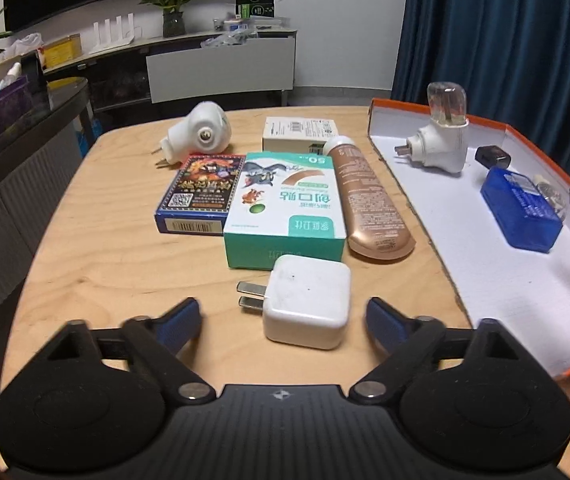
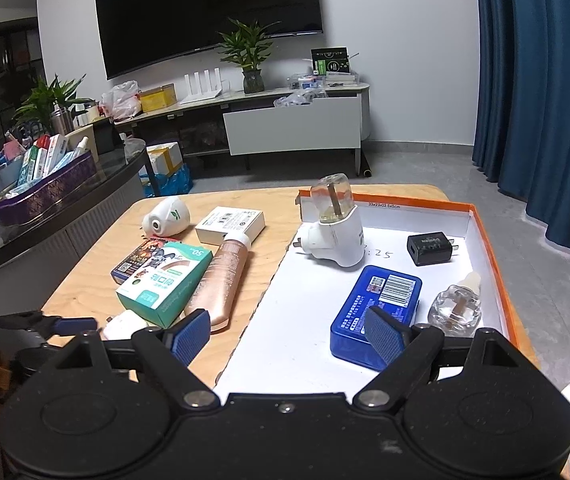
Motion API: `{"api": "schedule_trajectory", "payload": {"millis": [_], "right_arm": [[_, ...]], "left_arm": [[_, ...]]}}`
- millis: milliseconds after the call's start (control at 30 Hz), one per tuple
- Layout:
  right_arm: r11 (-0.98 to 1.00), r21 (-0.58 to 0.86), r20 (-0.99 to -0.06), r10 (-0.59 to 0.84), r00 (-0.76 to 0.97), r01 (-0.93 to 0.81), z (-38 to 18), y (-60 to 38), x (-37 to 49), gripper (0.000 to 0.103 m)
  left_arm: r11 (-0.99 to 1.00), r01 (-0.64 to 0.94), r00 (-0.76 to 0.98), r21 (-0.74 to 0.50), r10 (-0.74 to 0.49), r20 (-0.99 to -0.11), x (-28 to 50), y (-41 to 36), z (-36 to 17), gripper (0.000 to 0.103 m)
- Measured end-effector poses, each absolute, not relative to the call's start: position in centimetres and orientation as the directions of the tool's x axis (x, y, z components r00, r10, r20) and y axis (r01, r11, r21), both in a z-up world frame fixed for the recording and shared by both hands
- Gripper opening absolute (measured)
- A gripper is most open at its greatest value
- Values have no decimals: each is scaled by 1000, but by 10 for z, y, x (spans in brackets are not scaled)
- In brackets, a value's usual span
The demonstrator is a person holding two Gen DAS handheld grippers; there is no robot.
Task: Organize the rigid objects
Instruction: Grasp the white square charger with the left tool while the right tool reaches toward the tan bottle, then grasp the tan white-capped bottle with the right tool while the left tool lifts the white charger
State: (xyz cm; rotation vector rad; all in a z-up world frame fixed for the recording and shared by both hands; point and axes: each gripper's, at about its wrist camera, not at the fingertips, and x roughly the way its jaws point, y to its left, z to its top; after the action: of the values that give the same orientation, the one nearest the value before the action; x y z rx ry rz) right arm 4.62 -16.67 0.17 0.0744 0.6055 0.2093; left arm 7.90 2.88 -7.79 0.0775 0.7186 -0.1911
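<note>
My left gripper [image 1: 283, 312] is open low over the wooden table [image 1: 105, 264], its blue pads either side of a white charger plug [image 1: 307, 306] and apart from it. Behind the plug lie a teal plaster box [image 1: 285, 208], a dark card box [image 1: 201, 196], a bronze tube [image 1: 369, 200], a beige box [image 1: 301, 132] and a white plug-in vaporiser [image 1: 201, 132]. My right gripper [image 2: 287, 336] is open and empty over the orange-rimmed white tray [image 2: 293, 344]. The tray holds a blue case [image 2: 377, 312], a vaporiser with bottle [image 2: 337, 228], a black charger [image 2: 431, 248] and a clear bottle [image 2: 457, 304].
A dark side table [image 2: 65, 216] with a purple box of items stands left of the wooden table. A TV cabinet [image 2: 293, 120] with plants and a TV is at the back wall. Blue curtains [image 2: 545, 80] hang on the right.
</note>
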Motion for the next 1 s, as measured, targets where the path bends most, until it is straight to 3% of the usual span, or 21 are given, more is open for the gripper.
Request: {"api": "schedule_trajectory", "payload": {"millis": [67, 100, 400, 667, 767, 833, 933, 967, 1000], "right_arm": [[975, 131, -568, 221, 792, -178, -1, -164, 52, 99], [974, 133, -575, 226, 786, -183, -2, -162, 56, 99], [961, 92, -640, 257, 724, -260, -9, -120, 108, 99], [959, 84, -756, 238, 609, -271, -32, -76, 189, 96], [965, 23, -781, 180, 597, -260, -43, -62, 209, 90], [968, 31, -795, 174, 580, -248, -49, -59, 221, 80], [973, 44, -789, 173, 590, -227, -54, -57, 233, 73], [973, 42, -782, 173, 599, -226, -54, -56, 235, 59], [972, 49, -774, 182, 606, -229, -53, -56, 237, 53]], "left_arm": [[978, 209, 752, 14, -152, -641, 79, 30, -78, 71], [976, 216, 757, 6, -163, -633, 79, 32, -77, 59], [985, 150, 768, -90, -173, -616, 73, 53, -71, 59], [978, 125, 794, -168, -200, -575, 74, 70, -63, 59], [974, 128, 800, -187, -213, -561, 75, 73, -62, 59], [973, 129, 803, -193, -217, -555, 76, 72, -62, 59], [968, 128, 805, -214, -227, -548, 78, 73, -61, 59], [967, 128, 807, -219, -229, -545, 78, 74, -61, 59], [967, 125, 809, -220, -228, -541, 78, 75, -61, 59]]}}
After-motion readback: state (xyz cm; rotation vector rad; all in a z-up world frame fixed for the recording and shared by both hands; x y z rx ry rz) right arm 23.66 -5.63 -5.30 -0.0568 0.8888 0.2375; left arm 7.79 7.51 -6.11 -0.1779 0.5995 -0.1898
